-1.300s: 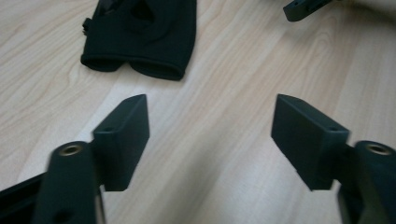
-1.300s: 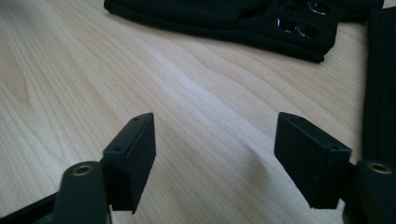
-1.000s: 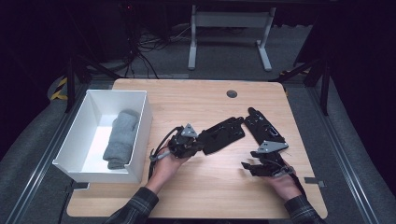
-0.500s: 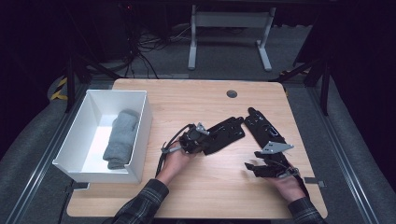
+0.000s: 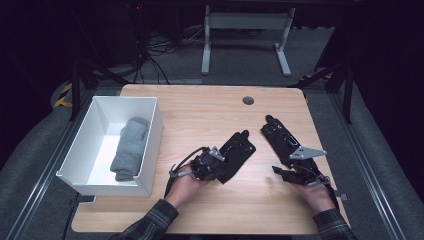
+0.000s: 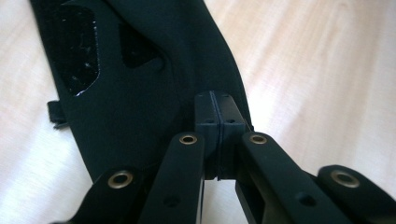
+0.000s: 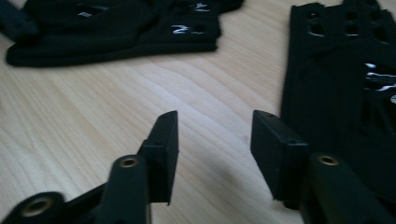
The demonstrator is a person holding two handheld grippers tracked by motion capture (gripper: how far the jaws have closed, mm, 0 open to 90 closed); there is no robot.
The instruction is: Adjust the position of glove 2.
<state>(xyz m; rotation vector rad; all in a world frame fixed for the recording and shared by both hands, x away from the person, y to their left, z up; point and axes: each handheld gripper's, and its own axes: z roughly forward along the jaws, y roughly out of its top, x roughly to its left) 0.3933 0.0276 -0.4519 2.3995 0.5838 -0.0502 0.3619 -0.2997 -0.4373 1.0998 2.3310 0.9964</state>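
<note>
A light wooden desk (image 5: 210,107) is set on grey carpeted floor (image 5: 30,165). Dark surroundings are noted; a white desk frame (image 5: 245,22) and cables (image 5: 150,55) are seen behind.

The left glove (image 6: 140,84) runs off the left gripper view's top edge; the right glove (image 7: 341,93) is cut by the right gripper view's right edge.

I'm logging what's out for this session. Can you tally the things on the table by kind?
Black gloves: 2 (one by the left gripper, one by the right gripper)
Grey rolled towel: 1
White bin: 1
Total: 4
</note>
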